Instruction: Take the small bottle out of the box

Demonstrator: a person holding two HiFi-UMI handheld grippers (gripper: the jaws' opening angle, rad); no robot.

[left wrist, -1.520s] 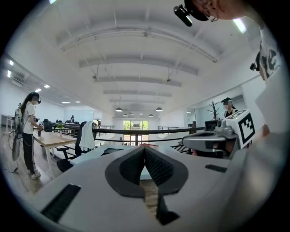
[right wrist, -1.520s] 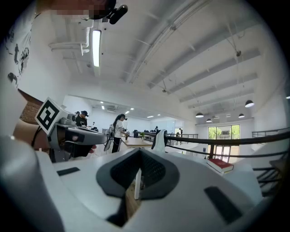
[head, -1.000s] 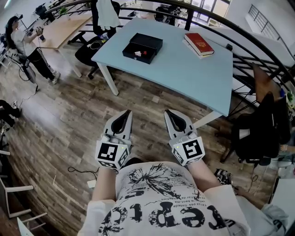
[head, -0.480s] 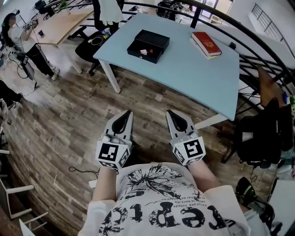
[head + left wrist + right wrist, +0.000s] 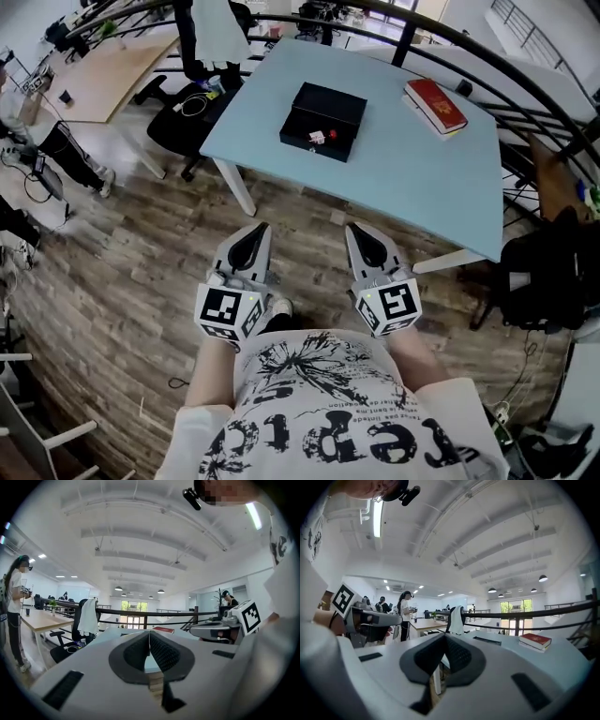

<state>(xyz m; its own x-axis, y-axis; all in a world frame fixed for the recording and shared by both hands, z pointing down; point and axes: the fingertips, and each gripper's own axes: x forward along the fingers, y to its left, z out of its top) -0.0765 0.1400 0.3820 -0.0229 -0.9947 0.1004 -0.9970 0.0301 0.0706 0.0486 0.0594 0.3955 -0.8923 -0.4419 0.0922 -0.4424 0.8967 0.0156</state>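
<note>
Bright, even light from ceiling lamps [image 5: 161, 591] and far windows [image 5: 515, 605]. Strong fisheye distortion; black vignetted corners; near foreground soft.

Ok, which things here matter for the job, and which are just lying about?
For the job:
- black box, open on the table
- small bottle inside it
- left gripper and right gripper, jaws shut, empty

Lying about:
- red book
- office chair

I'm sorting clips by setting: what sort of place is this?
Probably an open-plan office: a light blue table, a long wooden desk, a black office chair between them, and a black railing behind.
</note>
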